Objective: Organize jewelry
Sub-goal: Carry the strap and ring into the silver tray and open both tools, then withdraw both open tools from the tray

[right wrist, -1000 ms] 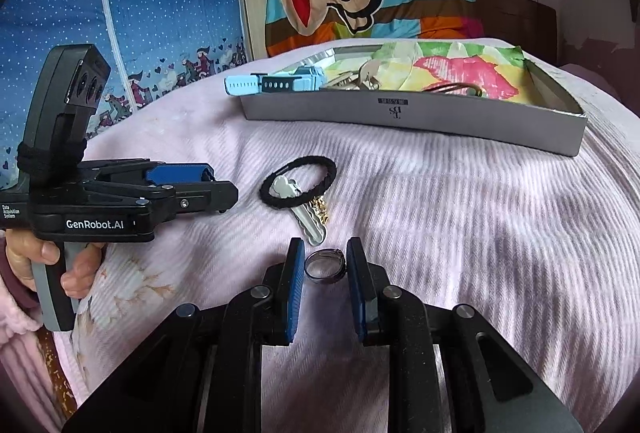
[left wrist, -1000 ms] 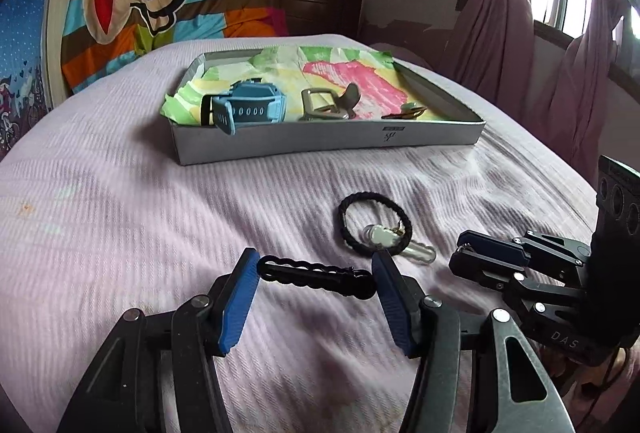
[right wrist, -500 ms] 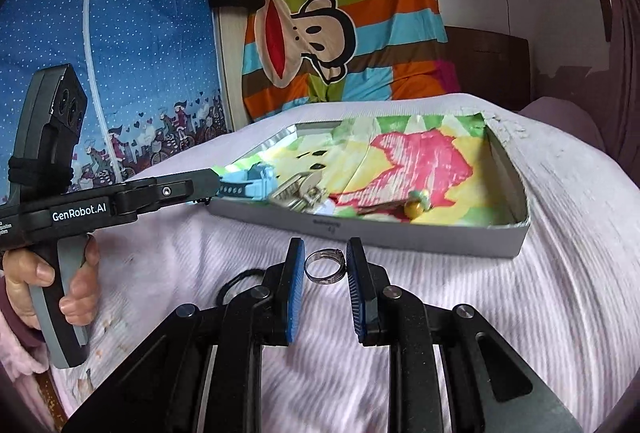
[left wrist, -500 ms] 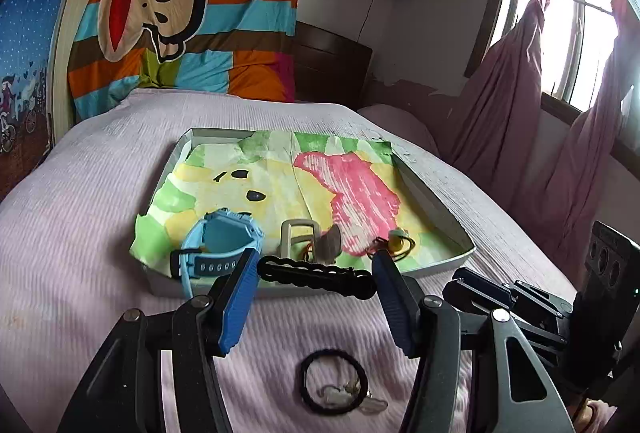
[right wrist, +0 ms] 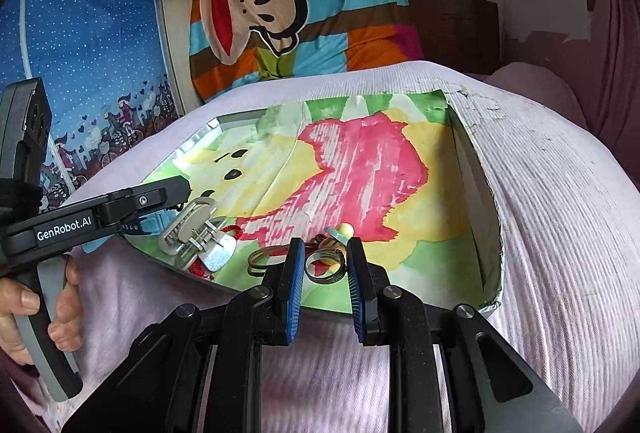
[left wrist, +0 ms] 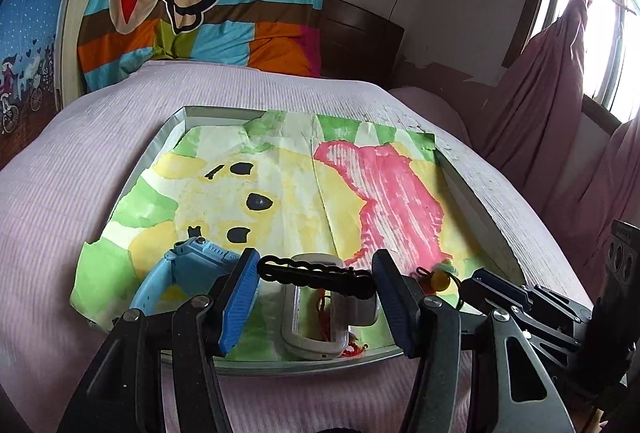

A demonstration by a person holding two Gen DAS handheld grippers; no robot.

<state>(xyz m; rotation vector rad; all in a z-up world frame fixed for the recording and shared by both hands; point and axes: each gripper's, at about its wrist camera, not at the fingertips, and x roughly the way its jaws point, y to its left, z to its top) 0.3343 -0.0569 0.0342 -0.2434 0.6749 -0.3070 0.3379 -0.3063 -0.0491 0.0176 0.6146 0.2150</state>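
The left gripper holds a black hair clip end to end between wide-set jaws above the tray on the bed. It looks light, stiff and bumpy, so it should grip well. The right gripper, jaws narrow, pinches a silver ring by its rim over the tray's near edge; it is probably hard and slippery.
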